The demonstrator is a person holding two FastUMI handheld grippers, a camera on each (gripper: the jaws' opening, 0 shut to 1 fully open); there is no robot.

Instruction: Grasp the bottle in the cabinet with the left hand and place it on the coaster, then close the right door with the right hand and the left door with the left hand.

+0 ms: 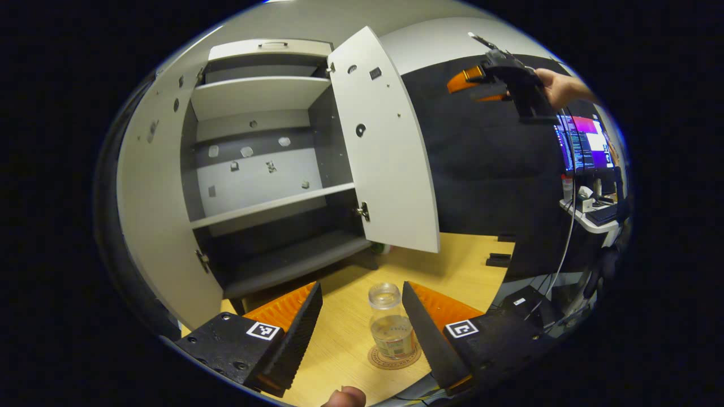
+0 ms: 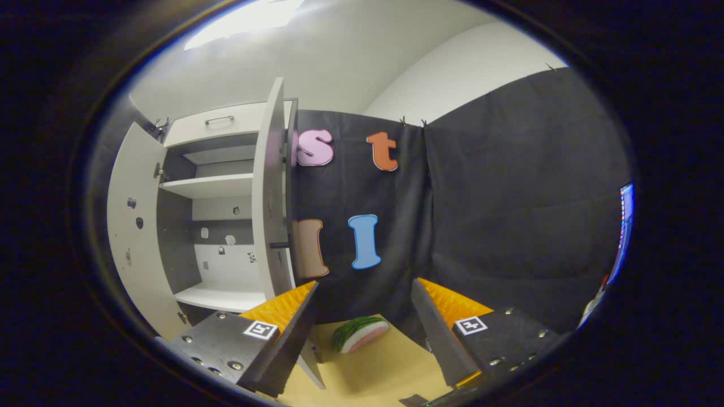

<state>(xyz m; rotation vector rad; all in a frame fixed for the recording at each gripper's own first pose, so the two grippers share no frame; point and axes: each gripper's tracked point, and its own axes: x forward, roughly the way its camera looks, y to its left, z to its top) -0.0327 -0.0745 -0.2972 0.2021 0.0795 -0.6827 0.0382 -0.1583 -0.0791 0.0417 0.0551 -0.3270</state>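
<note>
In the left gripper view, the left gripper (image 1: 362, 325) stood wide open over the bench (image 1: 464, 257), its fingers apart on either side of the bottle (image 1: 390, 328). The near finger (image 1: 425, 333) overlapped the bottle; contact could not be told. The bottle stood upright on the coaster (image 1: 394, 359) near the bench's front edge, before the cabinet (image 1: 271, 169) with both doors open. The right gripper (image 2: 365, 333) gaped open too, holding nothing, a watermelon slice (image 2: 359, 333) lying on the bench beyond it.
</note>
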